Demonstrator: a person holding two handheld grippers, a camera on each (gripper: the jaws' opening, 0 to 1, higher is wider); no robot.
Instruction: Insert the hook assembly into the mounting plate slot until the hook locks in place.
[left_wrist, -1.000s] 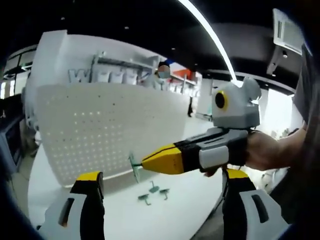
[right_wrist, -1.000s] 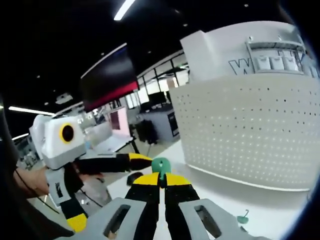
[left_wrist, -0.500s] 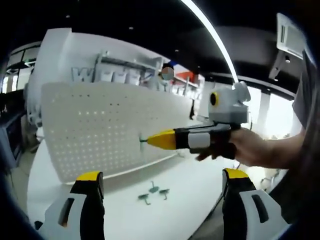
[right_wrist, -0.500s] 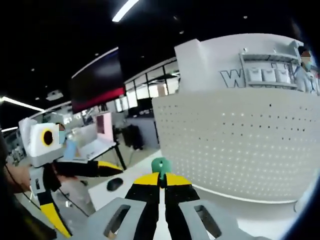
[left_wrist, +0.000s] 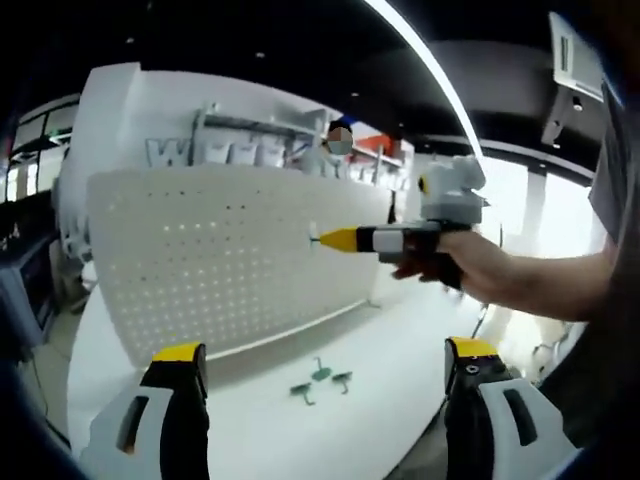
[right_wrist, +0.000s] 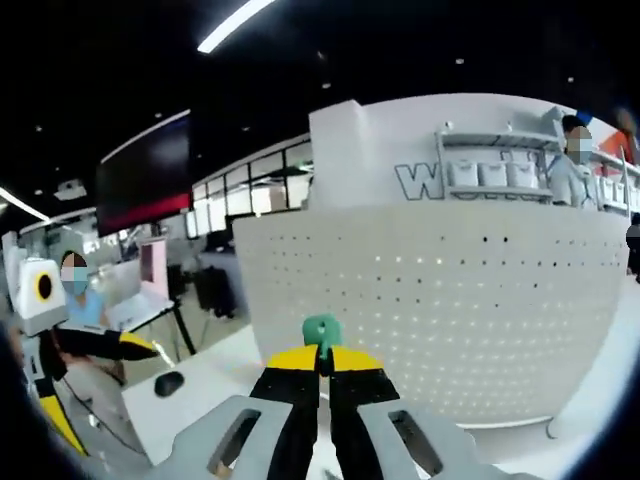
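Left gripper view: left gripper jaws spread wide, empty, low near table. Right gripper enters from right, tip just short of pegboard, long axis pointing at board face. Spare hooks on table.

Right gripper view: right gripper clenched on green hook; pegboard straight ahead, not touching. Right gripper nearer.

A green hook stood upright just before the white perforated plate; three more hooks lay below.
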